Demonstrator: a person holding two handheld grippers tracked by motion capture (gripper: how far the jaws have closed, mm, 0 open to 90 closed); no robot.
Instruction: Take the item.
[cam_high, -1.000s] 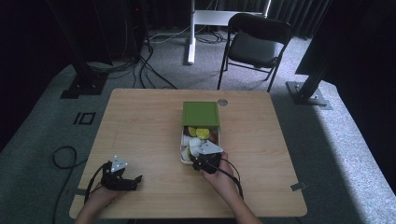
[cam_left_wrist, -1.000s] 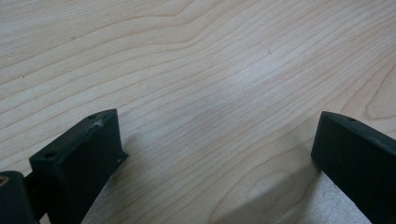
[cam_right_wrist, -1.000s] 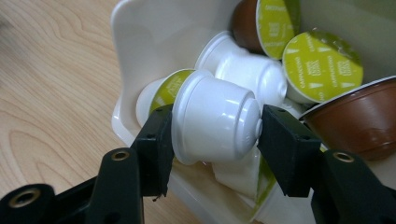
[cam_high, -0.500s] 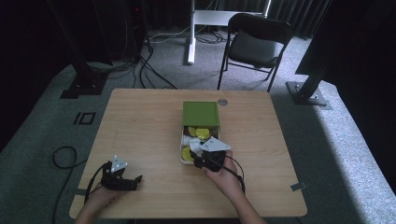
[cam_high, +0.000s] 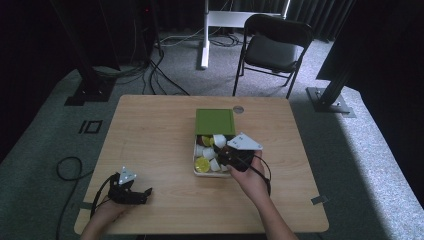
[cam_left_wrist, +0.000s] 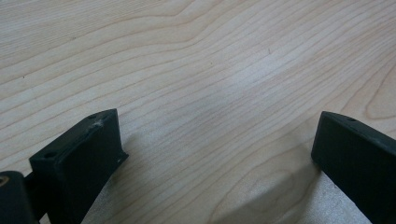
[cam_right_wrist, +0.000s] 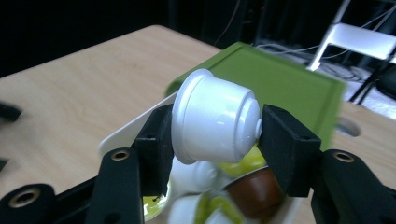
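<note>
A white coffee capsule (cam_right_wrist: 215, 122) is pinched sideways between the pads of my right gripper (cam_right_wrist: 215, 133), which is shut on it. In the high view the right gripper (cam_high: 226, 158) hangs over the right side of a white tray (cam_high: 194, 172) that holds several capsules in white, yellow and brown. The tray's green lid (cam_high: 215, 121) lies at its far end. My left gripper (cam_high: 144, 192) rests near the table's front left edge. In the left gripper view its jaws stand wide apart, the left gripper (cam_left_wrist: 217, 154) open over bare wood.
The wooden table (cam_high: 150, 135) has a round cable hole (cam_high: 238, 109) behind the lid. A black folding chair (cam_high: 272, 47) and cables stand on the floor beyond the far edge. A tape strip (cam_high: 318, 200) hangs at the front right edge.
My right gripper has risen from the tray with the white capsule in its jaws. The left gripper has stayed where it was.
</note>
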